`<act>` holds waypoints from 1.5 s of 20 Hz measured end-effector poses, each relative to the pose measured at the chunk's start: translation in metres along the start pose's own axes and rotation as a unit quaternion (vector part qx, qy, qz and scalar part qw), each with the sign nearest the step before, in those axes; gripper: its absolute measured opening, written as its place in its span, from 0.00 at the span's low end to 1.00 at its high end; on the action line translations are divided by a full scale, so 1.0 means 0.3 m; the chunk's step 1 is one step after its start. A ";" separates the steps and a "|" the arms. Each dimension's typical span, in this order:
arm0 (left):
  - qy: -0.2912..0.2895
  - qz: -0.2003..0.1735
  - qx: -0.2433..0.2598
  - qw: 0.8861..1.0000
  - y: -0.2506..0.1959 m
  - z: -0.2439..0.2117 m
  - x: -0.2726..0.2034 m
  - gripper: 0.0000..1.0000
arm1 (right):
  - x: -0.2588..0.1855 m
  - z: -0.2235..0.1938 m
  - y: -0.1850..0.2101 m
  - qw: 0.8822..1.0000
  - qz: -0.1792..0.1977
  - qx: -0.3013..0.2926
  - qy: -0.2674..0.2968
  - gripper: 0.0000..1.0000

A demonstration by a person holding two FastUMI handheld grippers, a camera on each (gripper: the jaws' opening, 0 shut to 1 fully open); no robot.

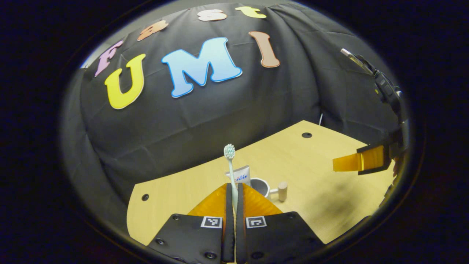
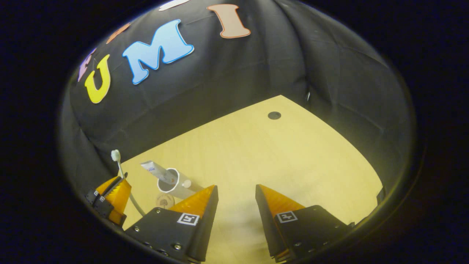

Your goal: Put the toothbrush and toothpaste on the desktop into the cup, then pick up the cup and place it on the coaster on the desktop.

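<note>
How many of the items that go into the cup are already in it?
1. The toothpaste tube stands in the cup. The toothbrush is not in yet: the left hand-held gripper holds it upright above the desktop.

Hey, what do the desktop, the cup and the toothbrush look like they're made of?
Desktop: pale wood-look board, likely laminate, with faint grain and a matte sheen. Cup: probably glazed ceramic or enamel, smooth white rim, with a knob that looks like raw wood. Toothbrush: likely plastic, slim pale handle and tufted bristles.
</note>
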State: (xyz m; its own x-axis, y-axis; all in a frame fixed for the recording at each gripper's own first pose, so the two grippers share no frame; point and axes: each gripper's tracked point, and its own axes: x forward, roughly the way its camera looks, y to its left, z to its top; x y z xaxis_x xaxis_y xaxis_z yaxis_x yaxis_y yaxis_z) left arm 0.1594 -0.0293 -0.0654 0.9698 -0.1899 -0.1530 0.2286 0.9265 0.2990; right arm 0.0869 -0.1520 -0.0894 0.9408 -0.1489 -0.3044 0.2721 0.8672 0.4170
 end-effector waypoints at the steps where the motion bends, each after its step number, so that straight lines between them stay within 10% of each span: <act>1: -0.006 -0.003 0.004 1.000 -0.009 0.020 0.024 0.09 | 0.000 0.006 -0.018 1.000 -0.004 0.002 0.000 0.62; 14: -0.130 0.000 0.025 0.991 -0.048 0.244 0.225 0.08 | 0.010 -0.009 -0.212 0.998 -0.057 0.003 0.024 0.62; 30: -0.115 0.039 0.009 0.993 -0.035 0.058 0.272 0.17 | -0.012 -0.072 -0.281 0.995 -0.085 -0.009 0.051 0.62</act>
State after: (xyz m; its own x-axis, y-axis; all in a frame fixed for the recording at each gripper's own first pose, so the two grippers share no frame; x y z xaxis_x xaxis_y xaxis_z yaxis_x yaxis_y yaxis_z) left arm 0.2375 -0.0602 -0.0646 0.9778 -0.1892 0.0902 0.1518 0.9359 0.3179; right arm 0.0563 -0.2144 -0.1418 0.8559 -0.2451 -0.4554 0.4203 0.8428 0.3363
